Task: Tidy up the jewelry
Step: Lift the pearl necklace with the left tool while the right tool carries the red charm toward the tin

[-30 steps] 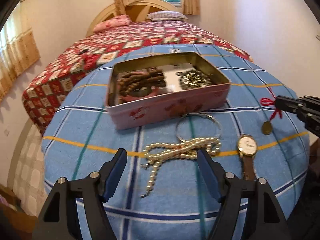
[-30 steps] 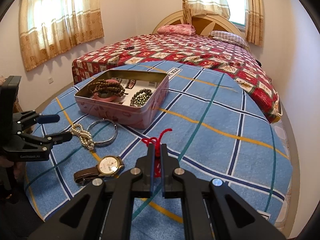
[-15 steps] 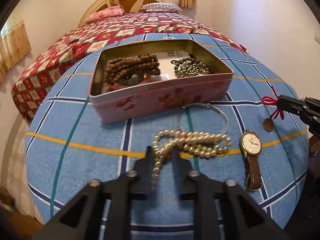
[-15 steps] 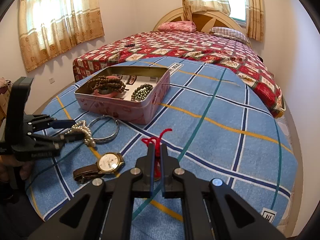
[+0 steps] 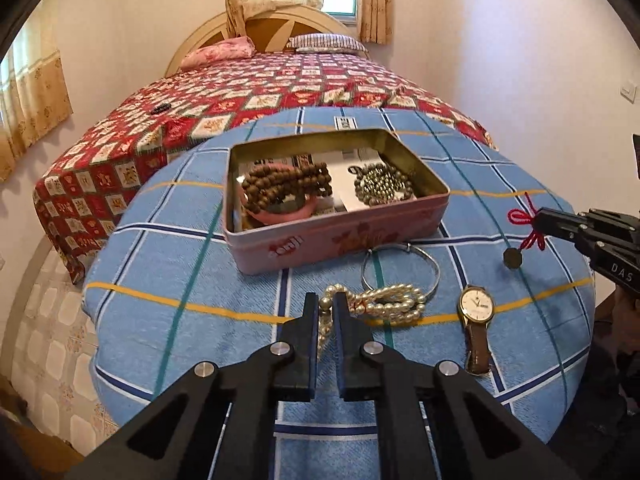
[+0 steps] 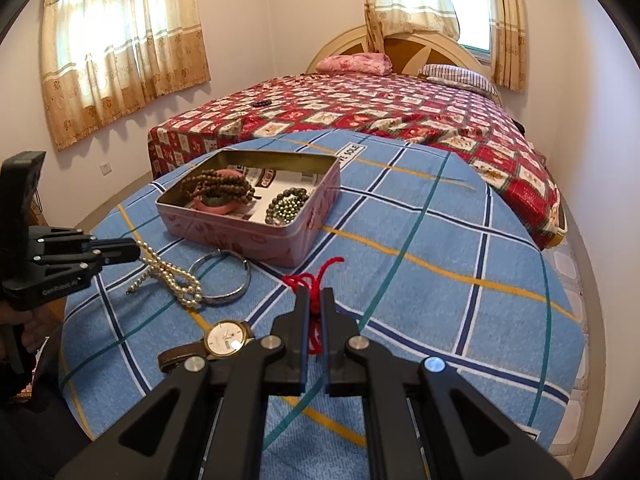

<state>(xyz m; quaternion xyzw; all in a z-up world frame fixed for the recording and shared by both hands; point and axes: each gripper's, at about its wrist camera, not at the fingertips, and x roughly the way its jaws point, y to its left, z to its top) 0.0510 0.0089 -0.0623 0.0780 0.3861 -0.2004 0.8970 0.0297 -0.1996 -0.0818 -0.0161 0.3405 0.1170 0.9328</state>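
Bedroom worktop (image 5: 152,320): my left hand-held gripper (image 5: 326,305), just closed, pinches pearl necklace (image 5: 394,300); right hand-held gripper (image 6: 316,300), marked "DAS", clamps red-corded pendant (image 5: 513,258).

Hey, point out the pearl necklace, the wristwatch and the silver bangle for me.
pearl necklace (image 5: 394,305), left wrist view, on its bunched loops.
wristwatch (image 5: 475,303), left wrist view, on the dial.
silver bangle (image 6: 236,294), right wrist view, on its near rim.

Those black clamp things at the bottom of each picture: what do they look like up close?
Both are matte black plastic. The left tool and the right tool each have two flat, straight fingers on angular arms with triangular cut-outs and round silver rivets. White lettering shows on their sides. No cables are visible.
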